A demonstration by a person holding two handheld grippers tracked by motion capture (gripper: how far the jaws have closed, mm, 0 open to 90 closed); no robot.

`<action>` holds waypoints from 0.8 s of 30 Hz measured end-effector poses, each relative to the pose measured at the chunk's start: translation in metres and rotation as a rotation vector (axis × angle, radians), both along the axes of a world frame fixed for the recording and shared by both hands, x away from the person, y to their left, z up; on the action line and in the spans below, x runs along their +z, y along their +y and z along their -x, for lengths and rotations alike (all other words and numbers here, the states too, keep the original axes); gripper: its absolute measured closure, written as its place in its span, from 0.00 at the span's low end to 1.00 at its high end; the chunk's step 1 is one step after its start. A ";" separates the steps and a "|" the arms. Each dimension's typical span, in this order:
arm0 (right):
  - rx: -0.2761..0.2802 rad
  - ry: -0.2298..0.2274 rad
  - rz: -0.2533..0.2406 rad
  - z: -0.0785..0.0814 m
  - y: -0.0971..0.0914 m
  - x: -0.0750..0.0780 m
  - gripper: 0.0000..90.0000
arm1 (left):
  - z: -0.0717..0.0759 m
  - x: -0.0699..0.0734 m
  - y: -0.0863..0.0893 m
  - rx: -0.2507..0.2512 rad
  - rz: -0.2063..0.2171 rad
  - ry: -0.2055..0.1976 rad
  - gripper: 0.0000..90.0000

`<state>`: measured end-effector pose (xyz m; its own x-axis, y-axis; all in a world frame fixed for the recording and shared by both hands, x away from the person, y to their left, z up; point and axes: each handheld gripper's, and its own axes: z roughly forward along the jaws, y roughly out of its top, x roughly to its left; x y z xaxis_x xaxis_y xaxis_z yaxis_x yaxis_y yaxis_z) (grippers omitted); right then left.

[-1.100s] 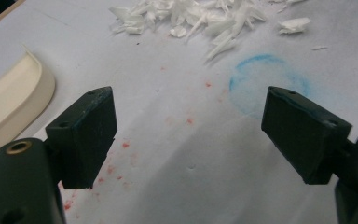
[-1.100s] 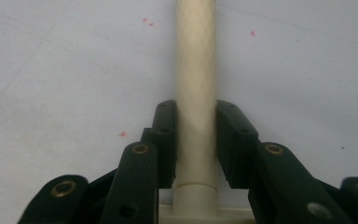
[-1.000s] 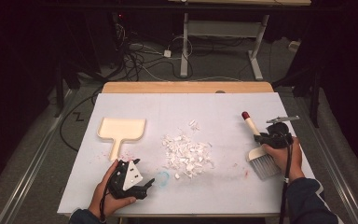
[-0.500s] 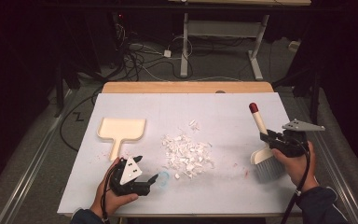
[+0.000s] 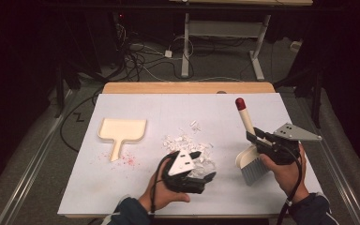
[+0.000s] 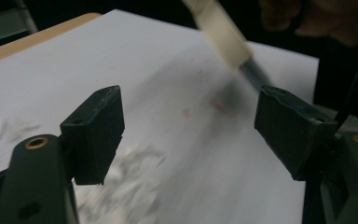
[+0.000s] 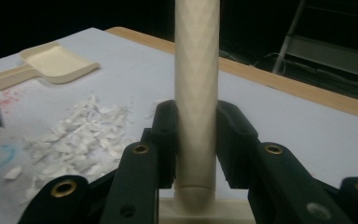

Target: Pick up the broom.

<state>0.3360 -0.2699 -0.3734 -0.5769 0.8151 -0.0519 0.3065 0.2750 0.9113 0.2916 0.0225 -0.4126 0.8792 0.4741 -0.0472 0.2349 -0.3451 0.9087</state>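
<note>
A cream brush (image 5: 245, 119) with a red-tipped handle and grey bristles (image 5: 253, 171) hangs just above the white table cover at the right. My right gripper (image 5: 258, 139) is shut on its handle (image 7: 196, 88). Mid-table lies a pile of white scraps (image 5: 187, 143), with a cream dustpan (image 5: 122, 130) to its left. My left gripper (image 5: 206, 165) hovers at the pile's near edge and points toward the brush. Its jaws have just been closing a little but stand open (image 6: 189, 121) with nothing between them. Scraps (image 6: 130, 186) lie below it, blurred.
Pink specks (image 5: 127, 160) dot the cover near the dustpan handle, and a faint blue mark (image 7: 0, 154) sits by the scraps. A wooden table edge (image 5: 187, 87) shows behind the cover. Cables and desk legs stand on the dark floor beyond.
My left gripper has swept right from the near-left of the table to the scrap pile. The right gripper has raised the brush, and its handle now stands steeper.
</note>
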 end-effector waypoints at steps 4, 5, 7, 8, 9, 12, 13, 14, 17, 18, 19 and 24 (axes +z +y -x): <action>0.032 -0.026 0.008 0.009 0.018 0.001 0.79 | -0.007 0.000 -0.030 -0.011 0.055 0.034 0.29; 0.033 -0.036 0.009 0.011 0.021 0.001 0.79 | -0.008 -0.001 -0.035 -0.006 0.062 0.041 0.31; 0.058 -0.044 0.010 0.016 0.030 0.001 0.79 | -0.011 -0.004 -0.044 -0.006 0.083 0.068 0.35; 0.064 -0.050 0.008 0.018 0.034 0.002 0.79 | -0.012 -0.006 -0.046 0.001 0.105 0.079 0.37; 0.071 -0.055 0.005 0.020 0.038 0.002 0.79 | -0.014 -0.008 -0.048 0.010 0.115 0.088 0.39; 0.090 -0.082 0.000 0.026 0.048 0.005 0.79 | -0.016 -0.011 -0.046 0.014 0.144 0.104 0.46; 0.099 -0.090 0.007 0.028 0.051 0.006 0.79 | -0.017 -0.012 -0.044 0.008 0.155 0.110 0.48; 0.108 -0.099 0.015 0.030 0.054 0.007 0.79 | -0.017 -0.013 -0.042 0.003 0.162 0.114 0.52; 0.126 -0.111 0.018 0.033 0.057 0.010 0.79 | -0.017 -0.014 -0.037 -0.012 0.173 0.122 0.63; 0.127 -0.114 0.010 0.034 0.056 0.010 0.79 | -0.017 -0.013 -0.031 -0.009 0.172 0.117 0.64; 0.131 -0.112 -0.004 0.034 0.055 0.010 0.79 | -0.018 -0.012 -0.028 -0.009 0.163 0.110 0.66; 0.212 -0.095 -0.016 0.034 0.044 0.015 0.75 | -0.022 -0.008 -0.015 -0.070 0.123 0.089 0.72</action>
